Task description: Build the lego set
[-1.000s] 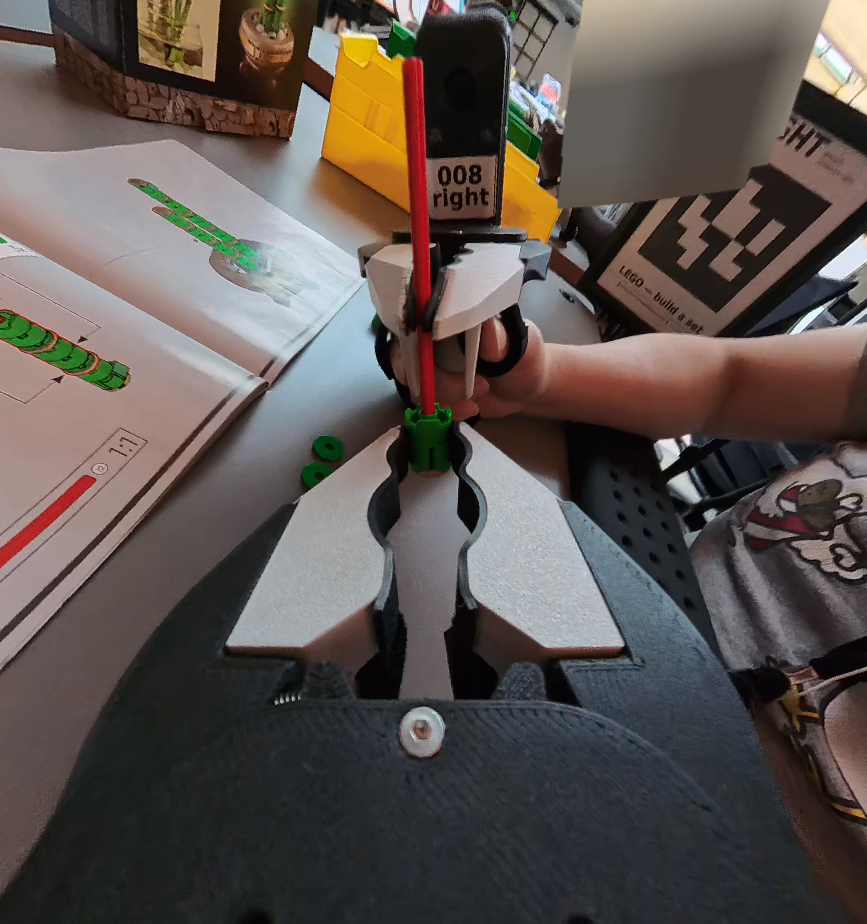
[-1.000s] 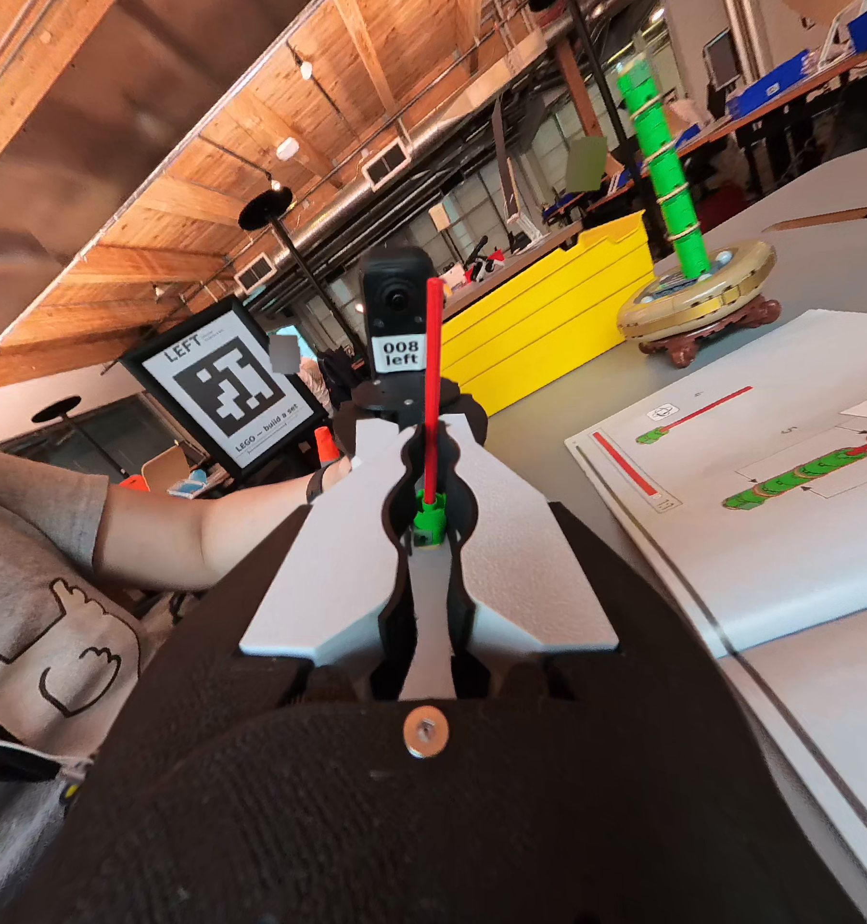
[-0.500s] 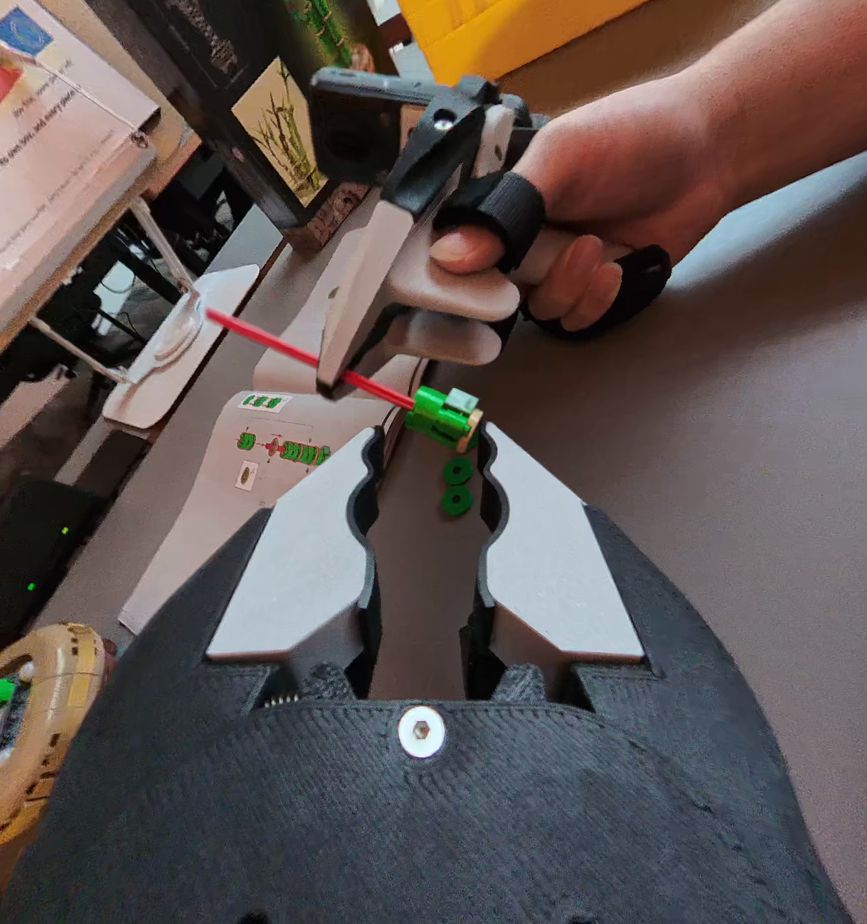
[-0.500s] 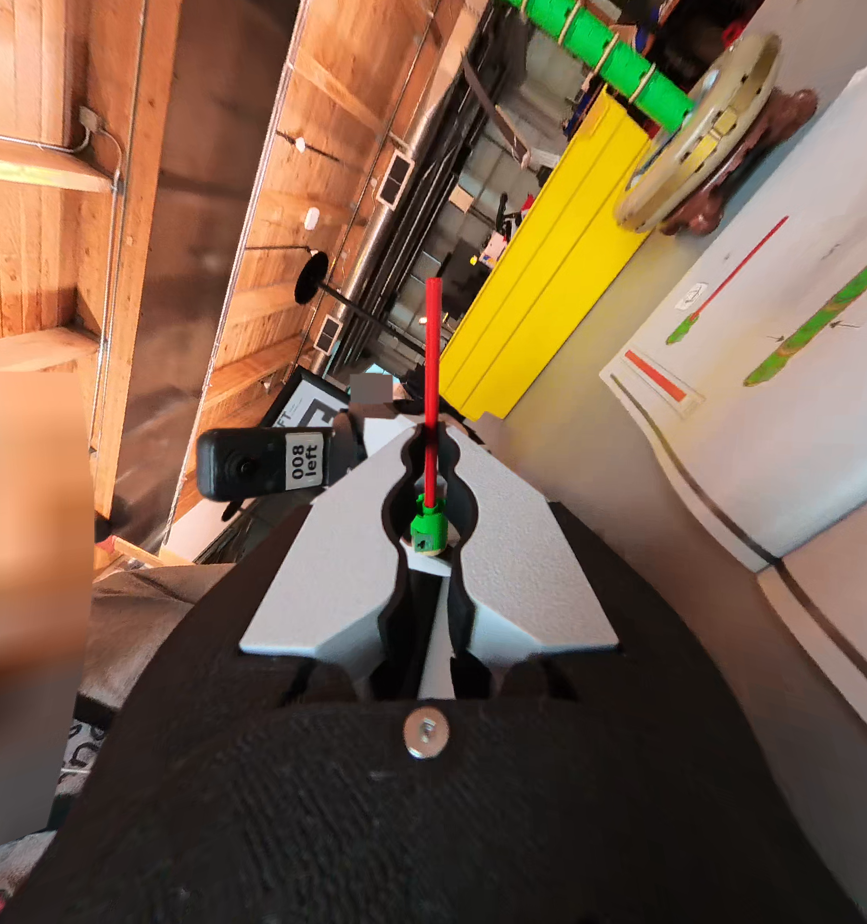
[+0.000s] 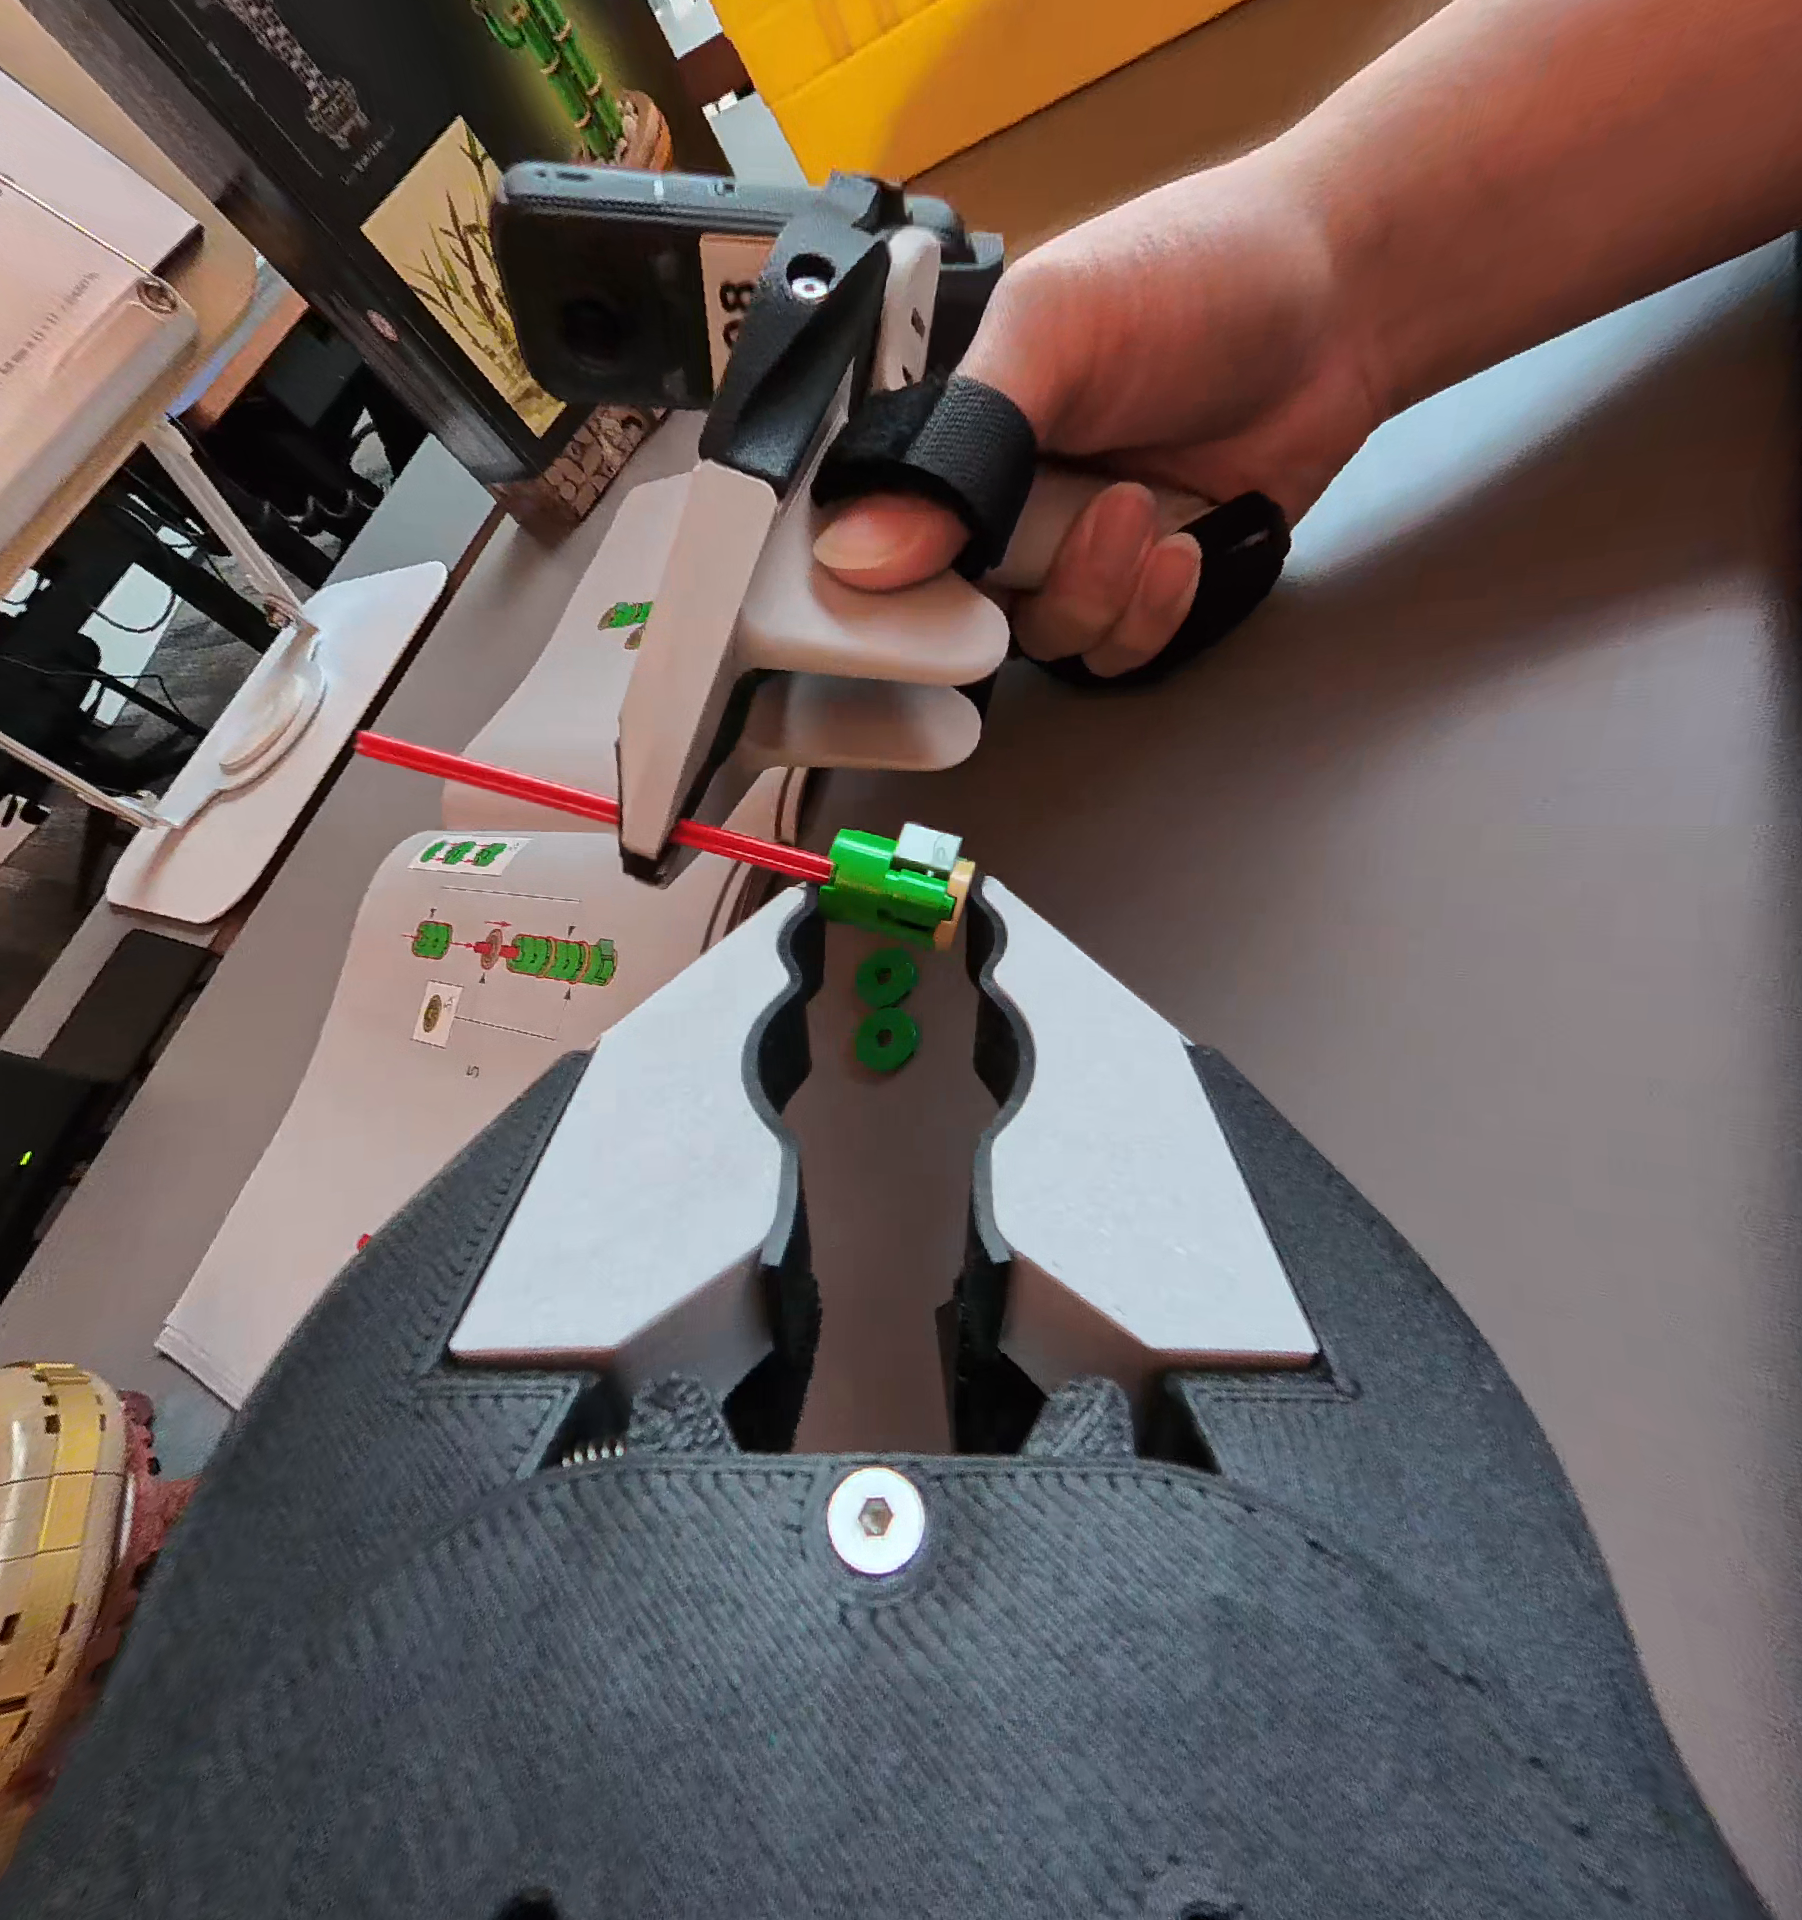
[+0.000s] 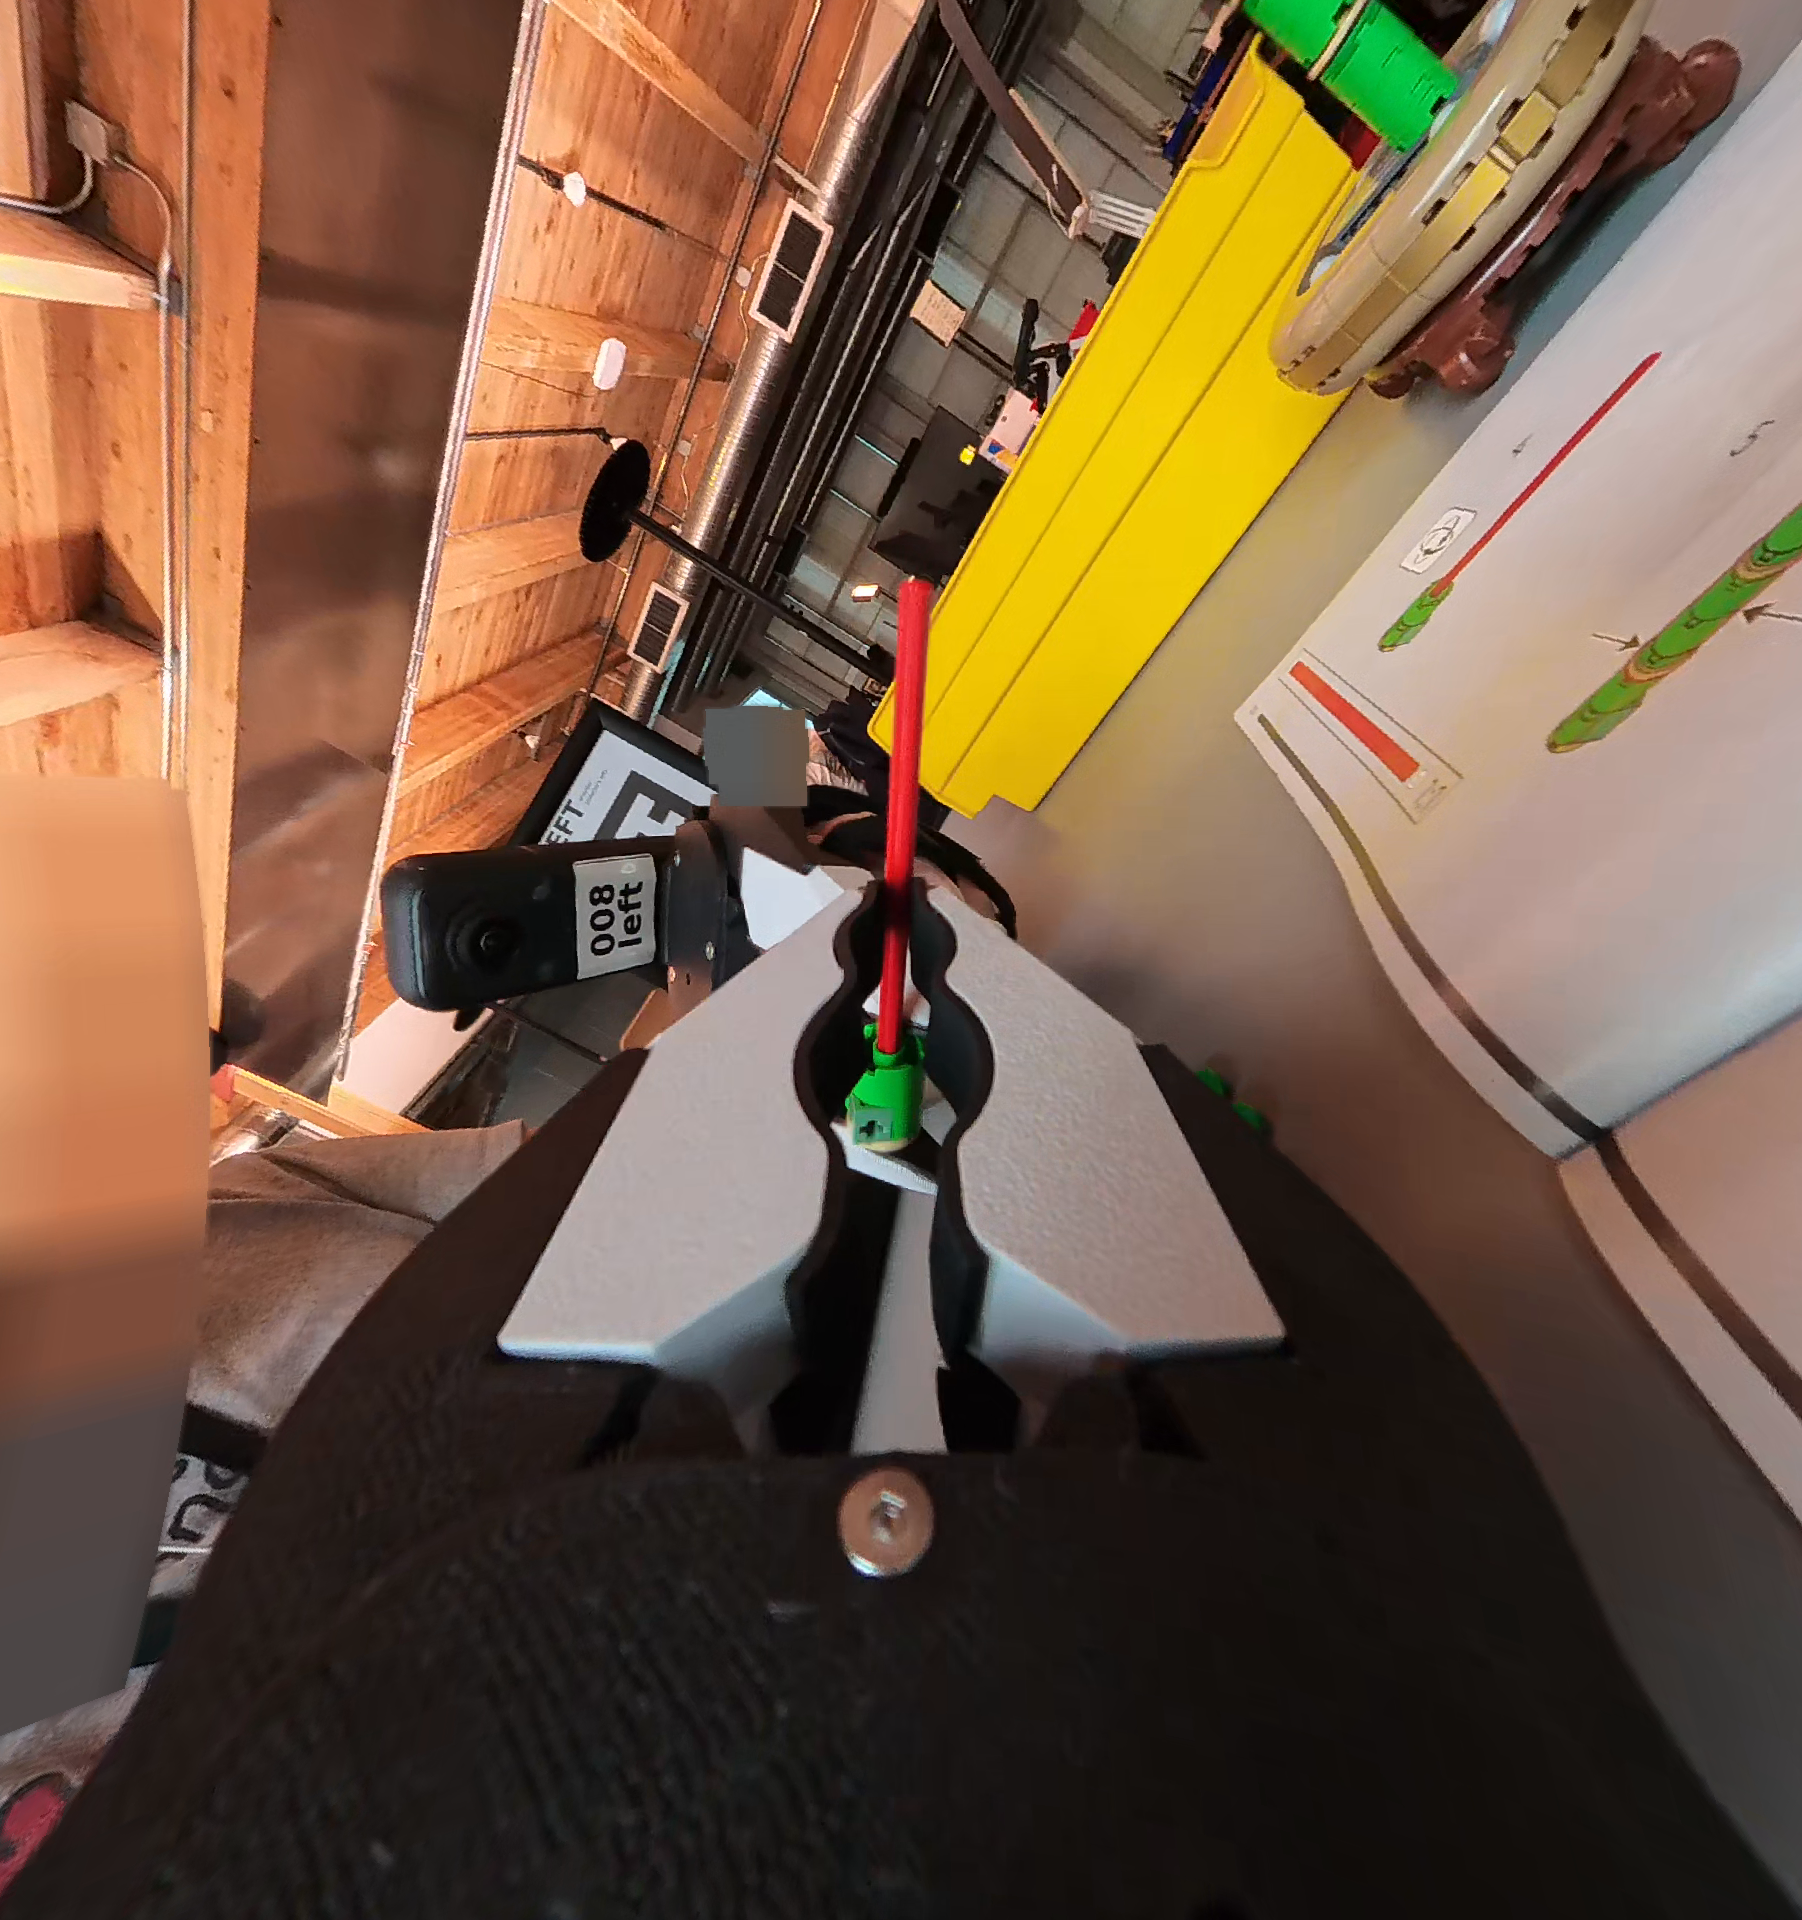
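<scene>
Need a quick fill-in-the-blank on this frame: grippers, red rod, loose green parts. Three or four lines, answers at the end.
1. The right gripper is shut on the ____ rod.
2. The left gripper is ____, holding nothing.
3. ____ loose green rings lie on the table between the left gripper's fingers.
4. The piece on the rod's end is mostly ____.

Answers: red; open; two; green

I work in a converted industrial workshop: exposed timber ceiling (image 6: 284, 343) and metal ducting (image 6: 772, 260) run overhead, a yellow parts bin (image 6: 1115, 499) sits on my grey worktable (image 5: 1499, 831), and a printed marker board (image 6: 616, 800) stands behind.
</scene>
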`<state>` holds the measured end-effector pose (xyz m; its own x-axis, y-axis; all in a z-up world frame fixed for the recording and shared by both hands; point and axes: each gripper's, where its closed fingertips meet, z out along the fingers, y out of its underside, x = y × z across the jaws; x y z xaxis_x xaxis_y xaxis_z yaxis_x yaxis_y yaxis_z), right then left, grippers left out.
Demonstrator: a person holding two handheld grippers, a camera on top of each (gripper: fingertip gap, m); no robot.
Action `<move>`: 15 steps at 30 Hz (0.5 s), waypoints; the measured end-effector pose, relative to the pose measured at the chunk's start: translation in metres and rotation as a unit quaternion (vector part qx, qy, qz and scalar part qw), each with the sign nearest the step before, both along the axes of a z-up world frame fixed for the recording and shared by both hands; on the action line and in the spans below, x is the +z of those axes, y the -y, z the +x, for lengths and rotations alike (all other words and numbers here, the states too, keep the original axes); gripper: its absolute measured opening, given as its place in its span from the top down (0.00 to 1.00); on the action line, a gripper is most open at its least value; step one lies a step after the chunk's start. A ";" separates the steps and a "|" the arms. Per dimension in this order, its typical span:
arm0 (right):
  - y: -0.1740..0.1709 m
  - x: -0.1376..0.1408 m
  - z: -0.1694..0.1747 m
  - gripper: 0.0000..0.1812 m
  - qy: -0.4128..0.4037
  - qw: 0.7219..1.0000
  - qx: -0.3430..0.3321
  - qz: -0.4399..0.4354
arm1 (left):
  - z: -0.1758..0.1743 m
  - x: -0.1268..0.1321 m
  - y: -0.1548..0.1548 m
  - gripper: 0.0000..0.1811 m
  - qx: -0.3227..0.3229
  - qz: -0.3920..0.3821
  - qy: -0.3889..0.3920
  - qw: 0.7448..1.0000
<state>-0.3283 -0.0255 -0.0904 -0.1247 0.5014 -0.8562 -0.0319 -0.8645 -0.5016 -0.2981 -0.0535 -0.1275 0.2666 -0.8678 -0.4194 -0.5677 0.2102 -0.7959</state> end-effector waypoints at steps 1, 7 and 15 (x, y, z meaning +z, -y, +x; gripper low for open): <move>-0.001 0.000 0.000 0.99 -0.001 1.000 0.000 -0.004 | 0.000 0.001 0.000 0.86 0.000 -0.002 0.003 1.000; 0.000 0.000 0.001 0.99 -0.004 1.000 0.006 -0.008 | -0.001 0.001 0.001 0.86 0.000 0.001 0.003 1.000; 0.000 0.000 0.001 0.99 -0.004 1.000 0.013 -0.013 | -0.003 0.003 0.002 0.86 0.001 0.008 0.000 1.000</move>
<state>-0.3268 -0.0253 -0.0901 -0.1444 0.4756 -0.8677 -0.0141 -0.8778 -0.4788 -0.3006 -0.0553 -0.1248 0.2678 -0.8609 -0.4326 -0.5680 0.2216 -0.7926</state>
